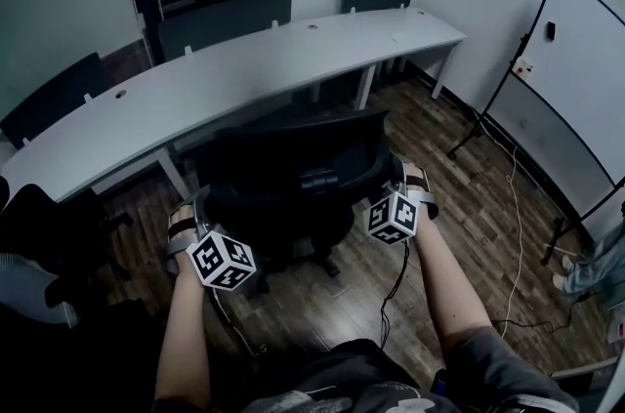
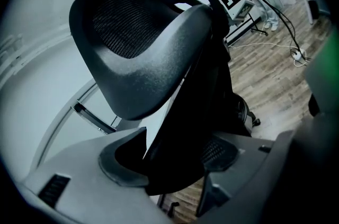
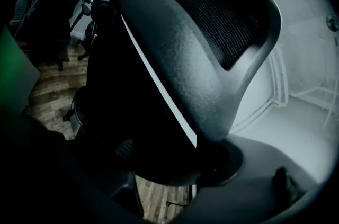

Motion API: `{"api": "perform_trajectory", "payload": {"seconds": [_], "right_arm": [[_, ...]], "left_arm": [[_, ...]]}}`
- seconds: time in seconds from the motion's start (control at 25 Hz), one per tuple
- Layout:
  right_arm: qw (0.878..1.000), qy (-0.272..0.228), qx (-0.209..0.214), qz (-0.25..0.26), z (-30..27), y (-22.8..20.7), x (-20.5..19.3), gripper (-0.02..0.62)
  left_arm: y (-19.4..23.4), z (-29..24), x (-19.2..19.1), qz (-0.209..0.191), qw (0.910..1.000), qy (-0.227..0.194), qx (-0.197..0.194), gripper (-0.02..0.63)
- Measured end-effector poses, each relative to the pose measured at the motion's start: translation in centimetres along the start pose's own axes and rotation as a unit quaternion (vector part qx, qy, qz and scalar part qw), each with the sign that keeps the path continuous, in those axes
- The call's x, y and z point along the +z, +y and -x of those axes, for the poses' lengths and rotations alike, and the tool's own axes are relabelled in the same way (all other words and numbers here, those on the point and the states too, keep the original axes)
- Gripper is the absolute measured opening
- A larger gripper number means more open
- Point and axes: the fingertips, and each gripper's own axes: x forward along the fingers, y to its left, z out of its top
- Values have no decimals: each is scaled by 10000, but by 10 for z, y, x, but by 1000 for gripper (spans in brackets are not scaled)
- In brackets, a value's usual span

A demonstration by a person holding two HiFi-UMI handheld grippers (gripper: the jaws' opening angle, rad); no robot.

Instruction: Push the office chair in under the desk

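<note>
While I look down past both arms, the office chair (image 1: 293, 172) stands straight ahead with its back toward me. The left gripper (image 2: 175, 162) has its fingers (image 2: 124, 170) pinching the left edge of the backrest (image 2: 137, 53), and the dark frame fills the gap between the two pads. The right gripper (image 3: 172, 157) mirrors it on the opposite edge. Its fingers (image 3: 235, 157) are closed on the frame, with the mesh panel rising above and beyond the fingertips.

Past both pairs of fingertips, on the far side of the backrest, runs the long white desk (image 1: 254, 60). The chair sits close against the desk's near edge, but I cannot tell how far the seat reaches under it. Wooden floor (image 1: 469, 216) lies below the fingers, and a whiteboard (image 1: 576, 79) stands well off to the right of the right-hand fingers.
</note>
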Motion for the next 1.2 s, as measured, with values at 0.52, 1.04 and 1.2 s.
{"api": "perform_trajectory", "payload": {"seconds": [0.52,1.04,1.2], "right_arm": [[9994,-335,44,48,-140,-57,4,302],[9937,-1002,422,284,-291,-114,9,302],[9908,-1211,498,351,-324,-124,13,302]], "left_arm": [[52,-119,27,72,9997,172,159,281],[91,-222,59,383,9949,746,552,276],[100,-245,63,488,9927,896,638,278]]}}
